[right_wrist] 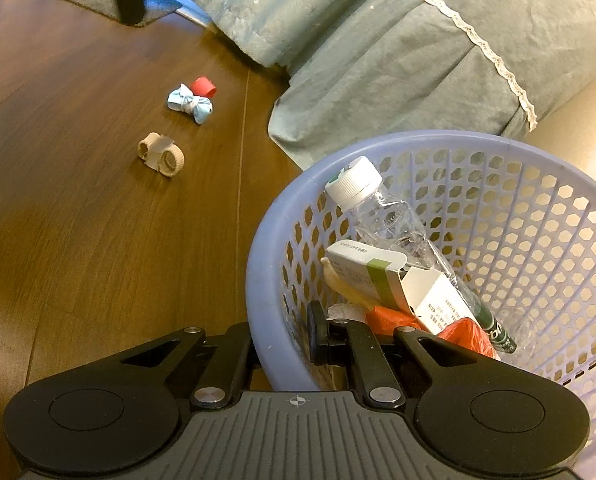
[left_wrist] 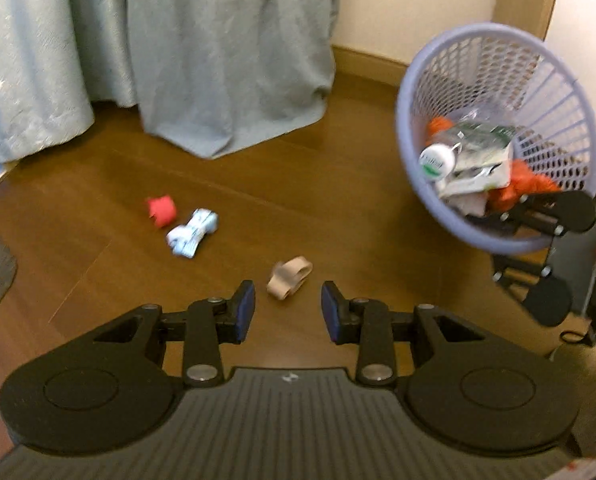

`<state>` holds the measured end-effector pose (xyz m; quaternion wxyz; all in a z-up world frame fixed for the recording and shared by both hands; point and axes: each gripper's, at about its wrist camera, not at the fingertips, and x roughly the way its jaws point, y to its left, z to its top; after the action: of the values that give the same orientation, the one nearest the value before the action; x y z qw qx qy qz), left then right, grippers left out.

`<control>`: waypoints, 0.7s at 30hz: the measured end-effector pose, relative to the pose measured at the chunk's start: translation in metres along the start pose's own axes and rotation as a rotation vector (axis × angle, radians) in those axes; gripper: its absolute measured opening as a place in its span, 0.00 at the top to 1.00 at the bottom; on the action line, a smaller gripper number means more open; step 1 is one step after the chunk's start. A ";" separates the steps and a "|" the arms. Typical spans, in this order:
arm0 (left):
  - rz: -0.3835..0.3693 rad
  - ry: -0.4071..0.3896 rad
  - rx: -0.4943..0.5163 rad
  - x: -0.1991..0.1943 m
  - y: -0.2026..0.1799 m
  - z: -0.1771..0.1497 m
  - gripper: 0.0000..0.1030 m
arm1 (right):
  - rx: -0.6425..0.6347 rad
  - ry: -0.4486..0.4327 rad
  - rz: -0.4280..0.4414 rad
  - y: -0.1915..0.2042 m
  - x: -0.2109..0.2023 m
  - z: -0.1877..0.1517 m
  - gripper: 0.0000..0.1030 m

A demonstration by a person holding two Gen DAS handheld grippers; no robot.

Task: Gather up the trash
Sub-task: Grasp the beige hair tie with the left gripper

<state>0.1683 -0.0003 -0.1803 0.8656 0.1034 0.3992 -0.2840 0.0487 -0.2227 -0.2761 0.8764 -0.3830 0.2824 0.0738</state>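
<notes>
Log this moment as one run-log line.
left gripper: open, above beige paper wad | right gripper: shut on lavender mesh plastic basket rim | on floor: red scrap, light-blue wad

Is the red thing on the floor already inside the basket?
No, the red scrap lies on the wooden floor beside the light blue wad, well apart from the purple basket.

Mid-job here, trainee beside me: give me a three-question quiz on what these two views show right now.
1. True or false: the right gripper is clamped on the basket rim.
2. How many pieces of trash lie on the floor?
3. Which piece lies nearest the open left gripper: A red scrap, B blue wad, C tan cardboard roll?

Key: 1 true; 2 three; 3 C.
</notes>
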 end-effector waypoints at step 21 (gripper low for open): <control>0.083 0.072 0.042 0.078 -0.016 -0.005 0.51 | 0.021 0.013 -0.011 -0.002 0.006 0.008 0.95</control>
<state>0.1962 -0.0430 -0.2412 0.8593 0.1483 0.4194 -0.2525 0.0577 -0.2193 -0.2734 0.8789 -0.3757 0.2870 0.0636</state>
